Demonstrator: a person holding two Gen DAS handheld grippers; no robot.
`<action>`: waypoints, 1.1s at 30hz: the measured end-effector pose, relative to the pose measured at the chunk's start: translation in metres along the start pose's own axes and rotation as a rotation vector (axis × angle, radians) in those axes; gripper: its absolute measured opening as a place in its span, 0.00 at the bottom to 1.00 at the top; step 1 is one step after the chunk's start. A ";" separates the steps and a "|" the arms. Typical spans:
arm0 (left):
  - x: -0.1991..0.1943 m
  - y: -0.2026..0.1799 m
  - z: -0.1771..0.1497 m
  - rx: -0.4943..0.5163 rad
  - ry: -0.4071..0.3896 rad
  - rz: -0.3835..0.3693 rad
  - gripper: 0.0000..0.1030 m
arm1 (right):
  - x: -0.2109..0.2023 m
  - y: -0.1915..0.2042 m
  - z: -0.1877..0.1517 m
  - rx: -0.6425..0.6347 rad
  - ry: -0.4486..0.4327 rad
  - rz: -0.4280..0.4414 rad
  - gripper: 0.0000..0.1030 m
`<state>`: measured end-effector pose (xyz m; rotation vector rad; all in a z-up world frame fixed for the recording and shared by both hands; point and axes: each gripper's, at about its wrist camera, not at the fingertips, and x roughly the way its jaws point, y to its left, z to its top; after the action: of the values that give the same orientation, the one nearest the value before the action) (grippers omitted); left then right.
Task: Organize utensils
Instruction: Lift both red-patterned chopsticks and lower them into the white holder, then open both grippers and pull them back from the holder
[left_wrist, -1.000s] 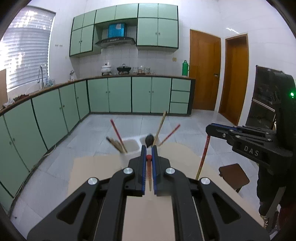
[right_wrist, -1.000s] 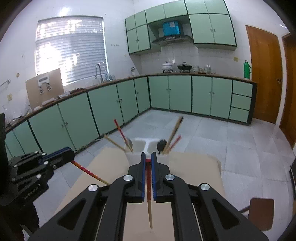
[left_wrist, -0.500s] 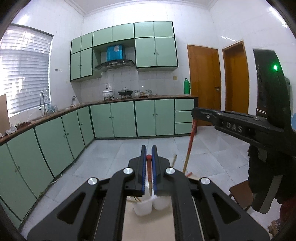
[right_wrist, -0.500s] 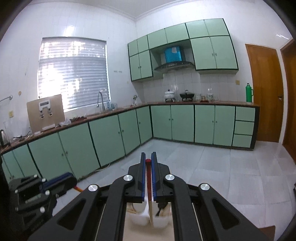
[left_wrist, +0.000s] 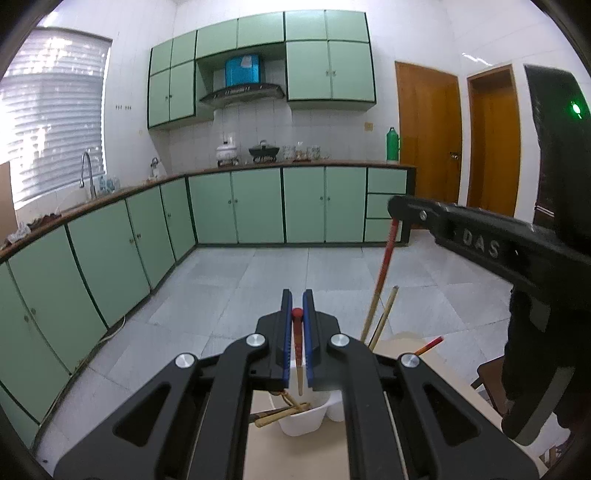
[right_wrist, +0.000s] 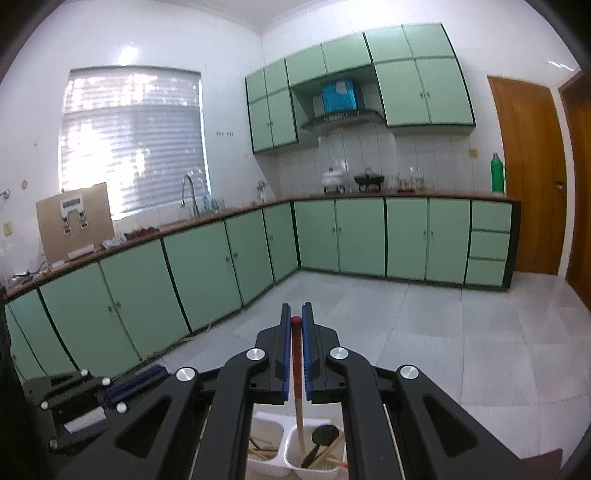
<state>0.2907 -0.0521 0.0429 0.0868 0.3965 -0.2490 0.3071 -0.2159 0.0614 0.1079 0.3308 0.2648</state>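
My left gripper (left_wrist: 297, 300) is shut on a red-topped chopstick (left_wrist: 297, 354) that hangs point down over the white utensil holder (left_wrist: 304, 421), above its left cup with several chopsticks. My right gripper (right_wrist: 296, 314) is shut on another red-topped chopstick (right_wrist: 297, 387) whose tip reaches into the right cup of the holder (right_wrist: 295, 458), beside a black spoon (right_wrist: 320, 439). In the left wrist view the right gripper (left_wrist: 402, 208) sits to the right, its chopstick (left_wrist: 380, 280) slanting down toward the holder.
The holder stands on a cardboard-covered table (left_wrist: 295, 461). Green cabinets (right_wrist: 207, 266) run along the left and back walls. Wooden doors (left_wrist: 428, 136) are at the right. A dark stool (left_wrist: 487, 373) stands to the right of the table.
Both grippers have risen and tilted up, each with its chopstick, and now hang over the holder. The right chopstick's tip has come into the right cup.
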 end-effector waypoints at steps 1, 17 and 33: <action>0.005 0.002 -0.003 -0.002 0.009 0.001 0.05 | 0.004 -0.001 -0.005 -0.001 0.021 0.005 0.06; -0.041 0.015 -0.028 -0.074 -0.022 0.015 0.52 | -0.051 -0.030 -0.042 0.041 0.048 -0.053 0.55; -0.128 0.000 -0.105 -0.112 0.043 0.012 0.83 | -0.163 -0.014 -0.132 0.043 0.090 -0.100 0.92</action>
<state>0.1374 -0.0098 -0.0031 -0.0160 0.4514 -0.2128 0.1178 -0.2659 -0.0146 0.1215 0.4297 0.1636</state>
